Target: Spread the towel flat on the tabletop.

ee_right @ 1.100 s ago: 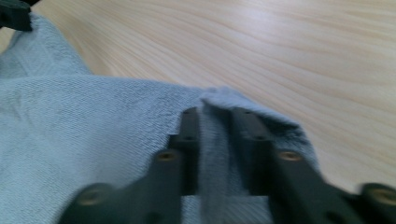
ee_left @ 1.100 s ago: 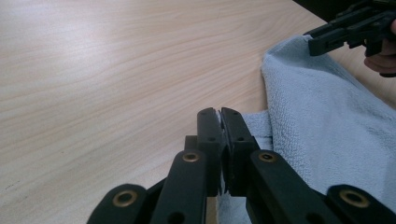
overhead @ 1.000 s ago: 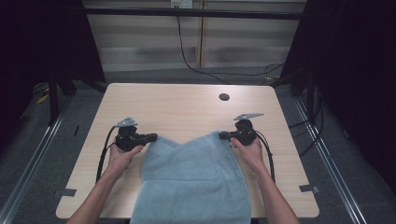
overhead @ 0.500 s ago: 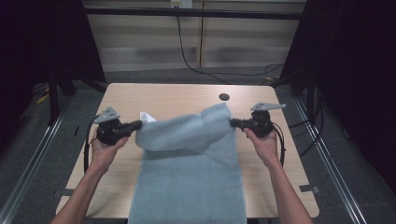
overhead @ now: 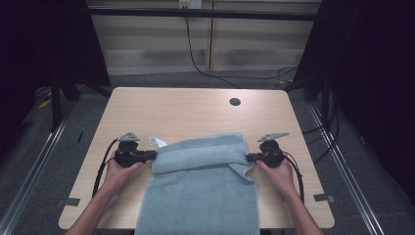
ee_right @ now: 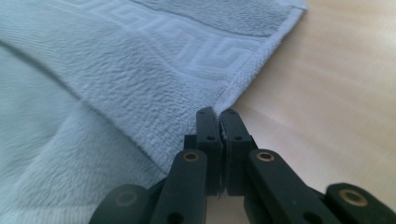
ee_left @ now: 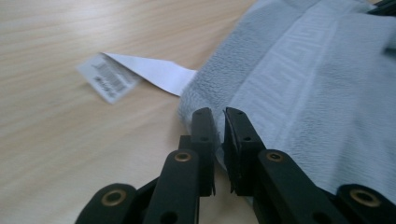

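Both grippers at a pale blue terry towel (overhead: 200, 186) folded on the table.
Left gripper (ee_left: 218, 128) jaws have just been parting, towel edge between them; right gripper (ee_right: 218, 122) clamps the opposite corner.

From above my side, the high view faces forward over the bench (overhead: 195, 112); my claw cameras look close along the towel (overhead: 205, 176) it shares.

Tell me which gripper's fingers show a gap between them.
The left gripper: a narrow gap beside the grey terry towel. The right gripper pinches its edge.
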Demonstrator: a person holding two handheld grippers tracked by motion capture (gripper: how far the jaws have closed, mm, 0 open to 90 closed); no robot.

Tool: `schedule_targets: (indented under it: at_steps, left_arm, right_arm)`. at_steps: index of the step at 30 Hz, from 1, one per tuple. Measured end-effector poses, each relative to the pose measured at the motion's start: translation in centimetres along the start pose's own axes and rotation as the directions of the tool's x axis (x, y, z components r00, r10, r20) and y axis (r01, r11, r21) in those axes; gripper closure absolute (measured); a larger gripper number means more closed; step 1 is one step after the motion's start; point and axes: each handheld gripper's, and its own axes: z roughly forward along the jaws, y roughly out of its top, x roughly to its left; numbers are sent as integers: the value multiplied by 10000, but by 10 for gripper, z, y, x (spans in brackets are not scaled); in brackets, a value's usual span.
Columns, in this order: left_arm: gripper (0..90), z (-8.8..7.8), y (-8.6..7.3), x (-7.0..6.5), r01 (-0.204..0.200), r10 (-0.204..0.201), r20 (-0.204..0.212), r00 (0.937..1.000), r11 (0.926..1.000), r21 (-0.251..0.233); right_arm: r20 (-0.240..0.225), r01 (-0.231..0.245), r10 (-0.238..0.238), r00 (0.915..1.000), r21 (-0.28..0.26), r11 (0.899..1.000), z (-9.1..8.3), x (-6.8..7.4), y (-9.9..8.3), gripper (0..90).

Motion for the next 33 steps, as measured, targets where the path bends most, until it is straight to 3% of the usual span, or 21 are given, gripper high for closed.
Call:
schedule_targets:
  at_steps: [3,4,5,7,8,11,12,15,16,17,19,21,22,23,25,26,27,28,31,32,33]
  left_arm:
    - [832,-9,-4,-11,-236,227,663,9975,9996,138]
    - [824,-9,-4,-11,-236,227,663,9975,9996,138]
    - [800,-13,-6,-16,-414,397,761,9963,9989,210]
    - [740,-18,-6,-22,-606,605,796,9950,9982,-15]
    - [740,-20,-1,-23,-523,542,931,9942,9984,-225]
    - [684,-19,12,-16,-97,146,612,9980,9968,-797]
    - [678,-16,15,-14,170,-128,492,9987,9961,-861]
    - [655,5,19,-3,538,-531,159,9985,9974,-475]
    - [588,19,16,3,922,-921,47,9957,9955,-209]
    - [556,19,16,3,922,-921,47,9957,9955,-209]
    - [558,34,12,0,627,-622,-94,9980,9959,646]
    - [621,35,11,-4,447,-443,-77,9990,9967,672]
    - [621,34,12,-10,8,-17,108,9999,9966,828]
    - [711,31,11,-17,-521,523,-3,9986,9957,764]
    - [818,24,13,-23,-807,803,98,9967,9954,513]
    - [840,14,19,-27,-1107,1108,27,9938,9932,-347]
    - [844,9,22,-27,-1179,1179,-26,9930,9909,-654]
    - [846,9,22,-27,-1179,1179,-26,9930,9909,-654]
    - [842,-3,37,-28,-1296,1205,-592,9909,9738,-1869]
    - [818,-1,44,-21,-946,723,-1136,9909,9741,-2054]
    - [779,1,46,-14,-741,474,-1308,9903,9754,-2078]
  right_arm:
    - [-225,268,-259,9994,367,9990,-14,14,-18,855]
    - [-225,268,-259,9994,367,9990,-14,14,-18,855]
    - [-457,272,-256,9986,351,9990,-25,24,-30,825]
    - [-353,289,-279,9990,307,9991,-32,27,-35,775]
    - [-353,289,-279,9990,307,9991,-32,27,-35,775]
    - [-171,-71,57,9998,-792,9968,-42,16,-21,729]
    - [-208,-49,31,9998,-891,9960,-41,15,-17,729]
    - [57,192,-187,9998,-950,9953,-31,13,-4,672]
    - [97,103,-92,9999,-1214,9925,-22,8,7,637]
    - [97,103,-92,9999,-1214,9925,-22,8,7,637]
    - [144,-86,105,9998,-1224,9924,-5,0,19,577]
    - [164,-97,115,9998,-1067,9942,1,-2,21,577]
    - [217,-15,36,9998,-959,9954,6,-3,23,570]
    - [148,-71,84,9999,-912,9958,11,-3,23,562]
    - [111,-36,46,9999,-893,9960,15,-1,21,554]
    - [12,30,-29,10000,-803,9968,16,3,18,553]
    - [106,154,-147,9998,-669,9976,17,5,17,547]
    - [106,154,-147,9998,-669,9976,17,5,17,547]
    - [100,135,-130,9999,-531,9985,19,8,15,532]
    - [77,118,-113,9999,-563,9983,20,8,15,532]
    - [120,145,-138,9998,-570,9983,21,8,15,527]
